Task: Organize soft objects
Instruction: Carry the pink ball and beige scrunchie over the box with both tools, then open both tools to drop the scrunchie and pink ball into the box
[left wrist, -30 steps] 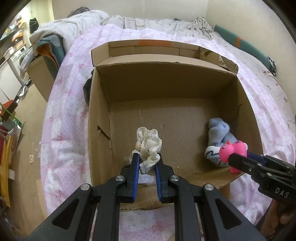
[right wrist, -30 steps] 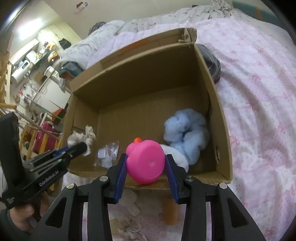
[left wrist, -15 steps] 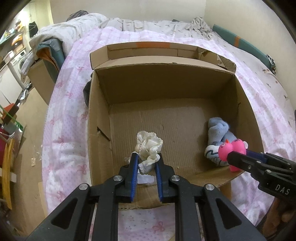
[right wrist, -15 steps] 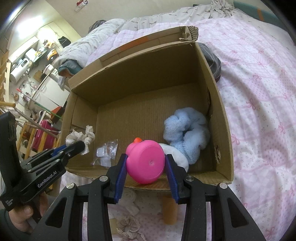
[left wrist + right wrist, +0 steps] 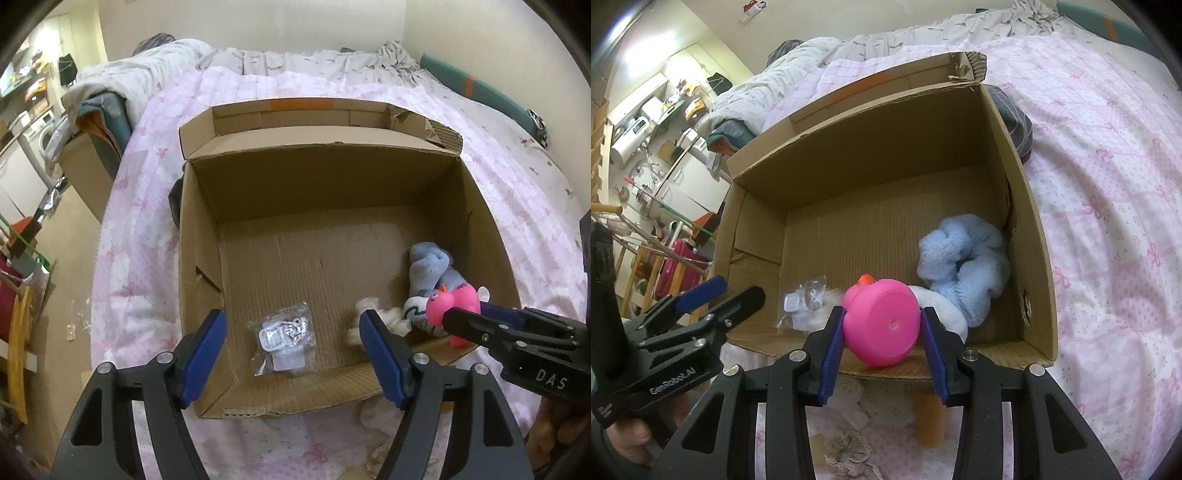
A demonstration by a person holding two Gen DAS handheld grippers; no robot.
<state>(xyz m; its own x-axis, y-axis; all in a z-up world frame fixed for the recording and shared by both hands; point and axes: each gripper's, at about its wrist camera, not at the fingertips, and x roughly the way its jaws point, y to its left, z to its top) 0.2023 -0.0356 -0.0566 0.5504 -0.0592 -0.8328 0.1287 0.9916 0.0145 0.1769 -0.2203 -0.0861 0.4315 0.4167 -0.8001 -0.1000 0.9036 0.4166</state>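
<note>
An open cardboard box (image 5: 199, 258) (image 5: 1038, 236) sits on a pink bedspread. My left gripper (image 5: 293, 334) is open and empty above the box's near edge. A cream scrunchie (image 5: 373, 317) lies on the box floor beside its right finger. My right gripper (image 5: 882, 328) is shut on a pink rubber duck (image 5: 882, 321) (image 5: 448, 301) over the box's near right corner. A fluffy blue soft toy (image 5: 964, 258) (image 5: 432, 266) lies in the box's right side.
A small clear plastic bag (image 5: 284, 336) (image 5: 805, 299) lies on the box floor. Loose scrunchies (image 5: 849, 446) and a tan cylinder (image 5: 931, 421) lie on the bedspread (image 5: 1108, 184) in front of the box. Cluttered furniture stands left of the bed.
My left gripper opened and let go of the cream scrunchie, which dropped to the box floor on the right. The right gripper kept holding the duck in place.
</note>
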